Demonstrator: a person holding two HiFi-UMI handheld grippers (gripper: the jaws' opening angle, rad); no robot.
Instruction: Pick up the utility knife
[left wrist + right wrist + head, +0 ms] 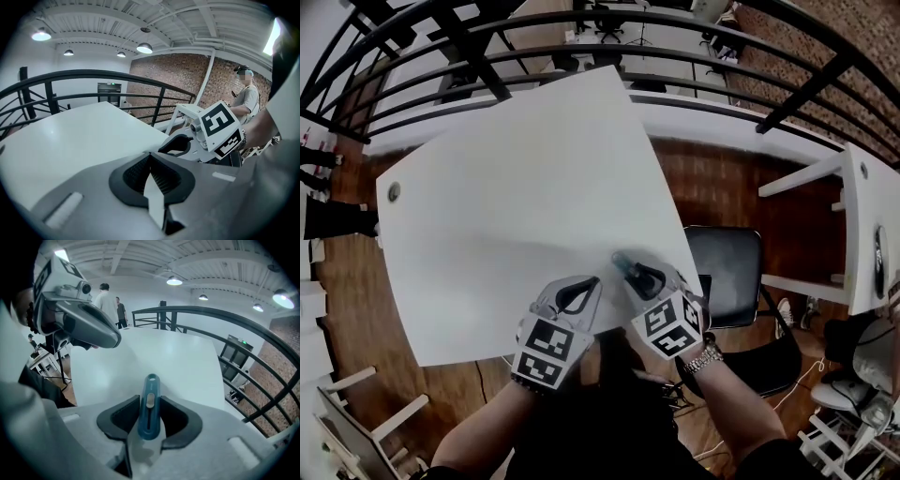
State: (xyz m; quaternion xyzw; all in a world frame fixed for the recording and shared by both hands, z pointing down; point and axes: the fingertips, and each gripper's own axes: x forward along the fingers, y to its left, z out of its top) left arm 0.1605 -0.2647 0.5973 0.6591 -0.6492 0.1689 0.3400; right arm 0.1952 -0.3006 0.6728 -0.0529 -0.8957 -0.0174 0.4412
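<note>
The right gripper view shows the right tool [149, 409] grasping a blue utility knife [150, 389]. The head view shows only its tip over the worktop's [506, 206] near edge. Left tool [150, 155] clenched, empty.

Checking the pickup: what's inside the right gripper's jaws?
A blue knife stands between the pads of the right gripper, which press its sides. One end pokes out over the white table; the other is covered by the jaws.
</note>
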